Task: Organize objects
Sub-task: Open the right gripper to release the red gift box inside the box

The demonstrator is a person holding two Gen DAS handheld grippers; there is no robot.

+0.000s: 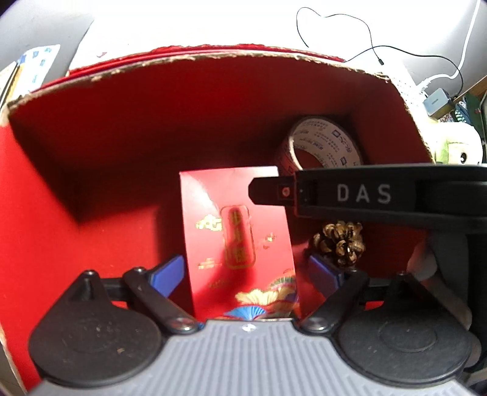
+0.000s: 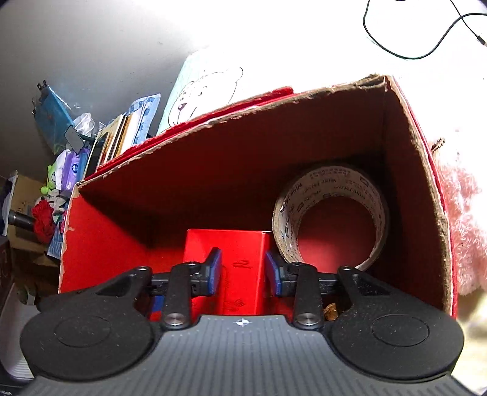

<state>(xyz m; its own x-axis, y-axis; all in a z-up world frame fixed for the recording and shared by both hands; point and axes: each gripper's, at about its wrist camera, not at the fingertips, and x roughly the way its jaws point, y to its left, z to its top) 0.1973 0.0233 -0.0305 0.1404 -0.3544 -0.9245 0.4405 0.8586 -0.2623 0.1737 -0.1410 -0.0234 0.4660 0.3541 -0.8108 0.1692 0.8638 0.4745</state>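
Both tongs, left tongs (image 1: pixel 243 271) and right tongs (image 2: pixel 242 272), released around red envelope (image 1: pixel 237 231); light, floppy, pinch edges; red box (image 1: pixel 91 152).

A thin black cable (image 1: pixel 334 27) loops over the bright white surface at the far right, near a white cable plugged into a small grey adapter (image 1: pixel 436 100). At the far left, a green plush toy (image 2: pixel 51 179) sits among tissue packs (image 2: pixel 73 167), books (image 2: pixel 112 140) and a blue pouch (image 2: pixel 53 112). A pink fluffy fabric (image 2: pixel 462 213) lies at the right.
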